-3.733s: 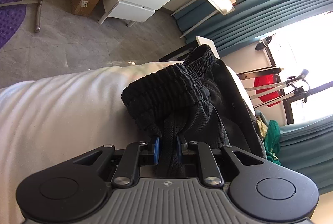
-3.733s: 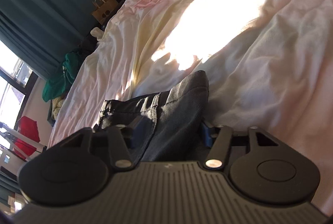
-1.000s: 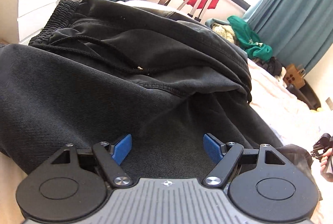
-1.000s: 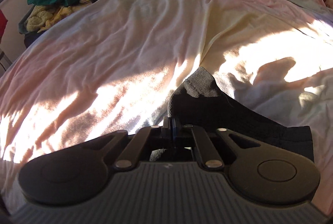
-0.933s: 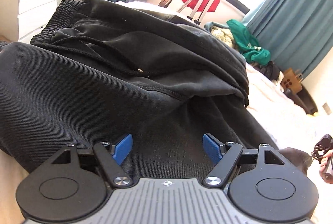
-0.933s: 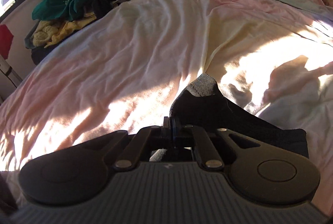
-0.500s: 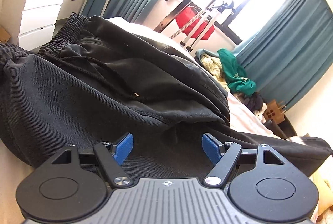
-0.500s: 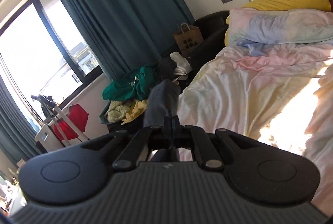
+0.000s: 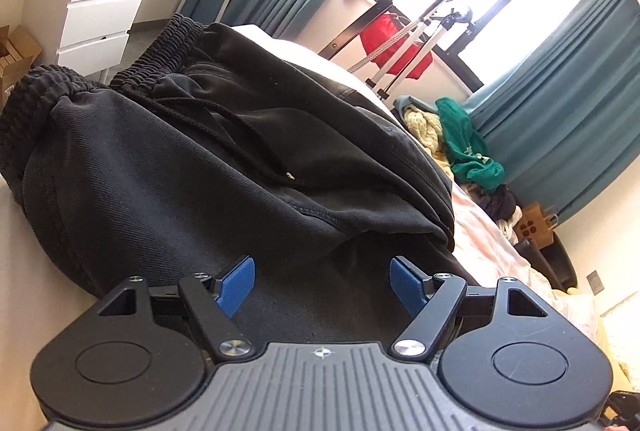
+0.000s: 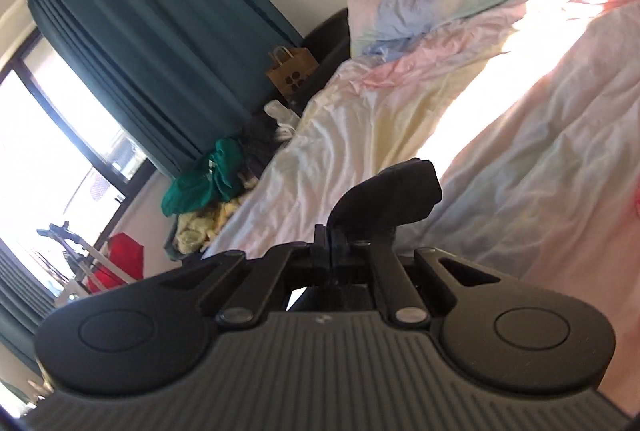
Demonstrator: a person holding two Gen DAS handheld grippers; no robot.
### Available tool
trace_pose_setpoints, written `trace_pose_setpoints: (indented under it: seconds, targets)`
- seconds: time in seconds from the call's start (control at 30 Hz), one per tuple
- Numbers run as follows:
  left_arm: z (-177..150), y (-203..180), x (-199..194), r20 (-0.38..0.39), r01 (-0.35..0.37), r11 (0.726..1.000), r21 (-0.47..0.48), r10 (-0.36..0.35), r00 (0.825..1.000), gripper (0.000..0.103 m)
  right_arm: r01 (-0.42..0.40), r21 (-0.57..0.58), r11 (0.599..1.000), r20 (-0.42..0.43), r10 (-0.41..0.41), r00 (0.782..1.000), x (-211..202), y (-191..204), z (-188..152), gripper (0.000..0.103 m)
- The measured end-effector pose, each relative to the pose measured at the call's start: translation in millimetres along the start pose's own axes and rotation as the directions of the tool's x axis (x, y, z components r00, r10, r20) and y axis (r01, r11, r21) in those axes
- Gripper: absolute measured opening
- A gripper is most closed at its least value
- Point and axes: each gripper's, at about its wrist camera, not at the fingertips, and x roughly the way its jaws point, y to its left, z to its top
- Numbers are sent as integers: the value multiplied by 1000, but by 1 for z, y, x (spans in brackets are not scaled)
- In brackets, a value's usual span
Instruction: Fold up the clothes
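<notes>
We see the bed [image 10: 520, 135], its pale sheet rumpled and partly in bright sun, with a pillow [image 10: 432, 3] at its head. Teal curtains [image 10: 160, 43] hang beside a bright window, and a white drawer unit [image 9: 96, 11] stands off the foot of the bed. Black trousers [image 9: 200, 167] lie heaped across the bed in the left wrist view, elastic waistband [image 9: 168, 47] toward the drawers, drawstring [image 9: 240, 143] trailing over the top fold. Beyond the bed's far edge a green garment [image 9: 468, 151] sits on a pile of clothes, with a brown paper bag [image 10: 292, 75] near it.

Our left gripper [image 9: 322, 281] hovers just over the trousers, its blue pads [image 9: 236, 285] wide apart and holding nothing. Our right gripper [image 10: 330, 243] is pinched tight on a dark flap of the trousers [image 10: 392, 199], which stands up above the sheet.
</notes>
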Motion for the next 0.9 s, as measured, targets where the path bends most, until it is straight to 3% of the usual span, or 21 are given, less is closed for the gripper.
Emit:
trace_pose_setpoints:
  seconds: [0.1, 0.2, 0.33, 0.4, 0.47, 0.63, 0.8, 0.87, 0.9]
  targets:
    - [0, 0, -7, 19, 22, 1000, -8, -22, 1000, 77, -96, -94, 991, 110, 106, 988, -37, 42, 6, 4]
    - [0, -4, -14, 42, 36, 999, 3, -37, 998, 77, -118, -177, 977, 221, 156, 963, -55, 82, 8, 4]
    - [-1, -9, -15, 58, 6, 999, 35, -8, 998, 77, 14, -249, 968, 268, 55, 962, -2, 122, 6, 5]
    - [-2, -11, -13, 63, -15, 999, 52, 12, 998, 77, 102, -258, 961, 221, -44, 974, 51, 123, 1, 5]
    - [-1, -11, -8, 58, -33, 998, 52, 30, 998, 77, 133, -212, 968, 119, -110, 987, 102, 111, -3, 5]
    - [2, -12, 17, 56, -91, 992, 85, 87, 995, 77, 204, -246, 947, -22, -216, 976, 196, 79, -28, 5]
    - [4, -11, 44, 37, -130, 986, 102, 127, 991, 77, 128, -150, 980, -151, -151, 977, 232, 45, -50, 9]
    - [5, -11, 52, 31, -142, 984, 109, 139, 990, 77, 106, -121, 987, -191, -128, 973, 232, 40, -53, 16]
    - [4, -11, 54, 29, -144, 983, 114, 142, 989, 77, 98, -114, 989, -203, -120, 972, 230, 39, -54, 25]
